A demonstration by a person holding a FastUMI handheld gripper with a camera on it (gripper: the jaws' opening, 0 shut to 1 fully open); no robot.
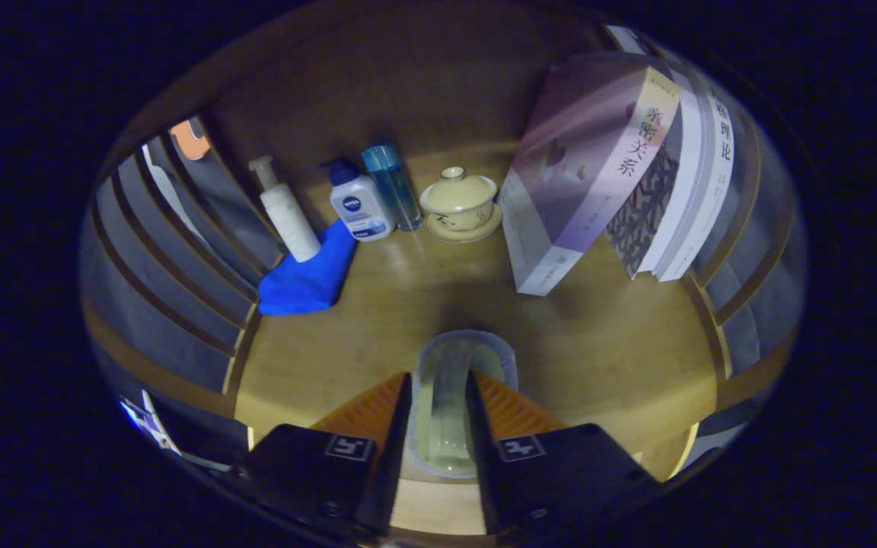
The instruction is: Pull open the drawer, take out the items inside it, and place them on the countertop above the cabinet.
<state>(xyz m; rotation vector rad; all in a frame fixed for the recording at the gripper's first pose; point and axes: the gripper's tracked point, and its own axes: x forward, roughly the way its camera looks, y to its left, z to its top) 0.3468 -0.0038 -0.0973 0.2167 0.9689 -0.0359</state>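
At the bottom centre of the frame the tool (440, 415) has its two fingers pressed against the sides of a pale, translucent bottle (450, 396), pinching it between them; the bottle lies lengthwise along the fingers, its rounded far end showing just ahead of the fingertips. Under it spreads the wooden counter (606, 342), lit warm in the middle of the picture. Farther up, along the back of the counter, stands a row of things: a lidded cream cup (459, 199) on its saucer at centre, a slim blue bottle (393, 186) just left of it, then a white pump bottle with a dark blue cap (358, 204), and a tall white pump bottle (286, 211) to the left again. A folded blue cloth (307, 278) lies in front of the two pump bottles, at the left of the counter. At the upper right of the frame several books (598, 167) stand leaning together, well apart from the tool.
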